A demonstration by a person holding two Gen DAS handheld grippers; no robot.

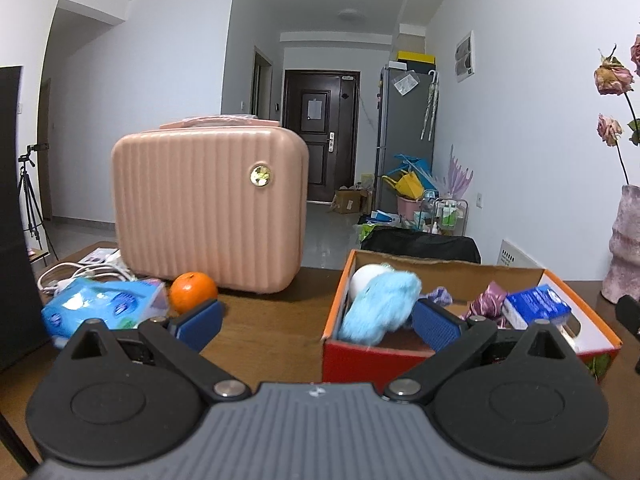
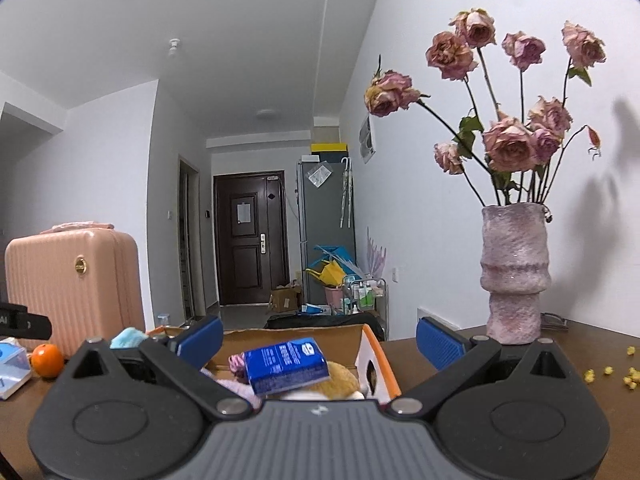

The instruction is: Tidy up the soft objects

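I am holding my left gripper point(image 1: 318, 322) above the wooden table point(image 1: 272, 320), with its blue pads point(image 1: 199, 323) spread wide and gripping nothing. The cardboard box point(image 1: 400, 354) is sitting ahead and to the right of this gripper, and the right pad is overlapping its near left corner in the view. The fluffy light-blue toy point(image 1: 378, 308) is lying inside the box at its left end, just beside that pad; whether they are touching, I cannot tell. A blue tissue pack point(image 1: 536, 306) is resting toward the box's right end. An orange point(image 1: 193, 292) is sitting just beyond the left pad, in front of the pink case point(image 1: 208, 208).

I am holding my right gripper point(image 2: 320, 344) over the same box point(image 2: 380, 360), its fingers likewise parted and empty. The tissue pack point(image 2: 286, 366) is lying directly between and below them. The vase point(image 2: 514, 272) of dried roses is standing beyond the right pad.
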